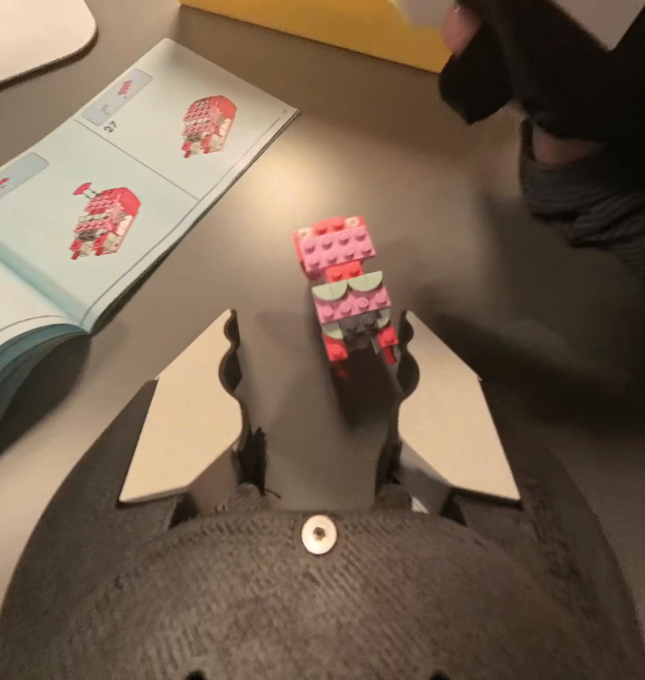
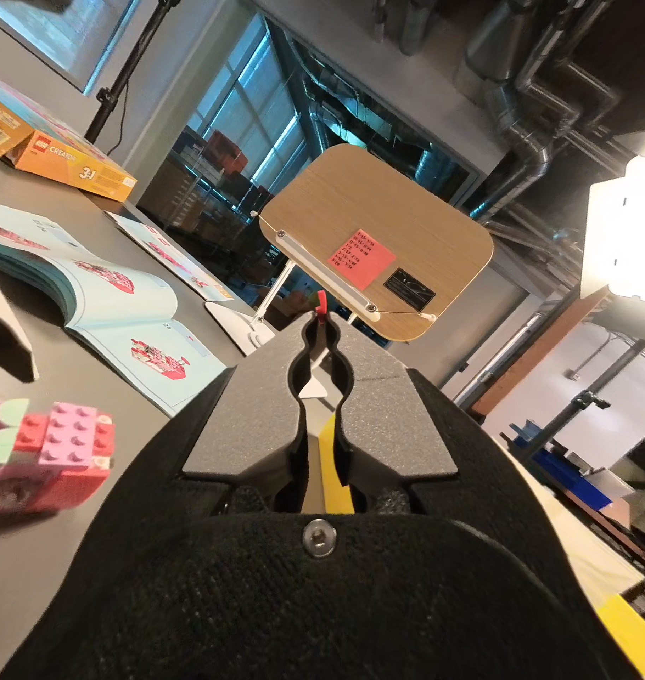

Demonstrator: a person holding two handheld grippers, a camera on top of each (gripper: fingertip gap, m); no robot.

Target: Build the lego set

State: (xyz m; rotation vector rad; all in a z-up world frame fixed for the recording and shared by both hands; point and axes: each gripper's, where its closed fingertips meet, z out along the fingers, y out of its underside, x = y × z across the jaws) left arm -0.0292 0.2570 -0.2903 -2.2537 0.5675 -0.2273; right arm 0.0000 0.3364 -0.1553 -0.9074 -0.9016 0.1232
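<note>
A pink, red and pale green brick model point(image 1: 345, 279) lies on the grey table point(image 1: 350, 147). My left gripper point(image 1: 319, 320) is open, with its fingertips on either side of the model's near end. The right fingertip point(image 1: 405, 331) is close beside a red peg of the model, and the left fingertip stands well clear. The model also shows in the right wrist view point(image 2: 56, 452), at the lower left. My right gripper point(image 2: 321, 318) is lifted off the table and shut on a small red brick piece point(image 2: 321, 303) that sticks out of its tips.
An open instruction booklet point(image 1: 129, 165) lies left of the model. A yellow box point(image 1: 313, 22) lies at the table's far edge. A hand in dark cloth point(image 1: 553, 73) is at the upper right. A wooden board on a white stand point(image 2: 380, 235) rises beyond the table. Tip to tip, the grippers are about 15 cm apart.
</note>
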